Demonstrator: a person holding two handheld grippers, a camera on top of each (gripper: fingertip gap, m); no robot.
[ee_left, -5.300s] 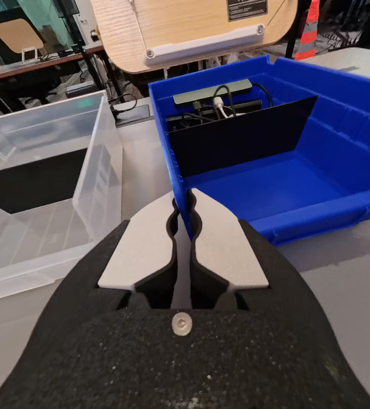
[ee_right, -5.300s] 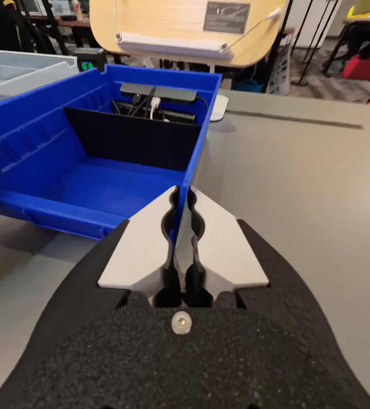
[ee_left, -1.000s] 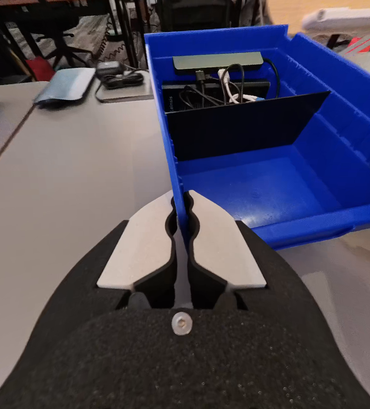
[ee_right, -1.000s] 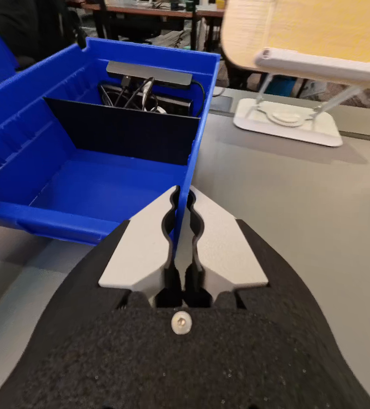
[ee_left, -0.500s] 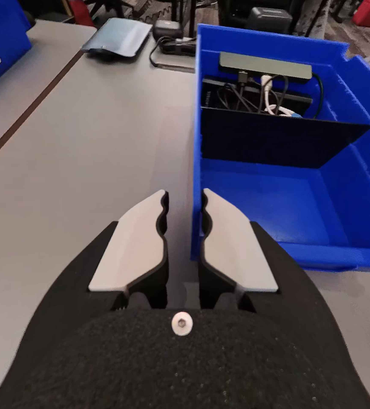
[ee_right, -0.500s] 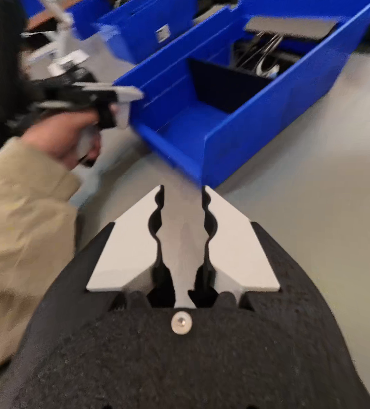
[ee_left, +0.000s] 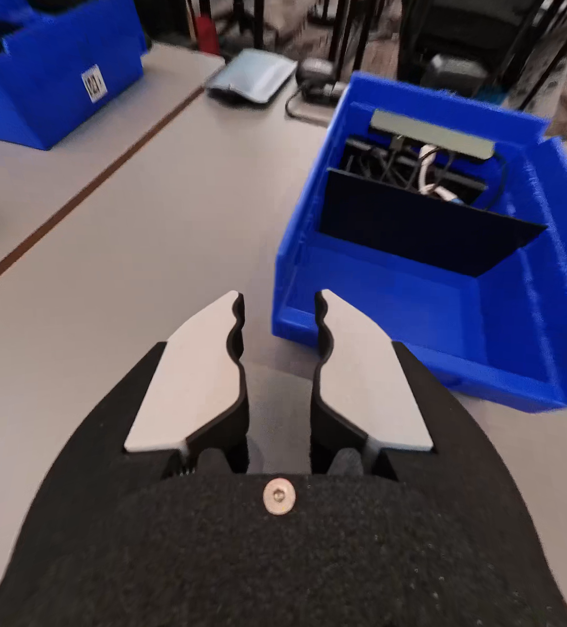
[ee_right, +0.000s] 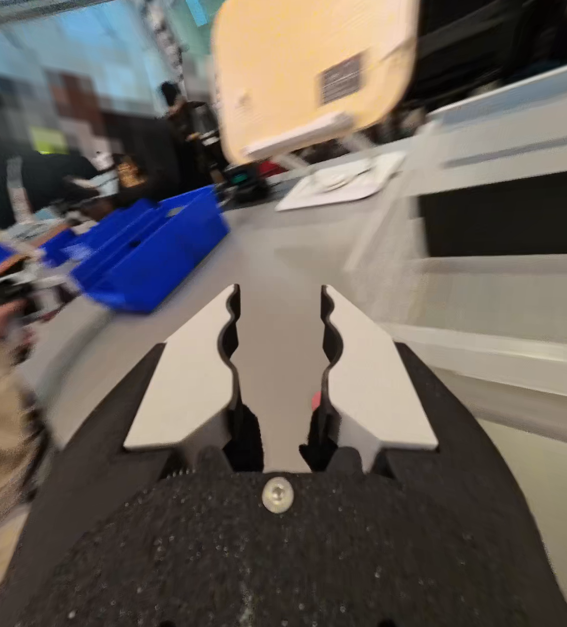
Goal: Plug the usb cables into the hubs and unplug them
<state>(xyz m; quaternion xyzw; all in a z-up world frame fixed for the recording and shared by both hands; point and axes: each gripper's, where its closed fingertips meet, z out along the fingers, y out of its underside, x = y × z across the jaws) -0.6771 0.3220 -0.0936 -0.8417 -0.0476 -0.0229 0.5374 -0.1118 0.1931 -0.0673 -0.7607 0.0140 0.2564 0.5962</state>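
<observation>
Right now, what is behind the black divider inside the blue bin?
Behind the black divider in the blue bin: a grey hub against the back wall, and tangled black and white cables. The divider hides their lower parts.

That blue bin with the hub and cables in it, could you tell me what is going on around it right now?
A person holds two grippers, and neither is holding anything. The left gripper hovers with jaws apart over the table, near the blue bin. In the bin's rear compartment, the grey hub has cables at it. The right gripper, also open, points away in a blurred view.
</observation>
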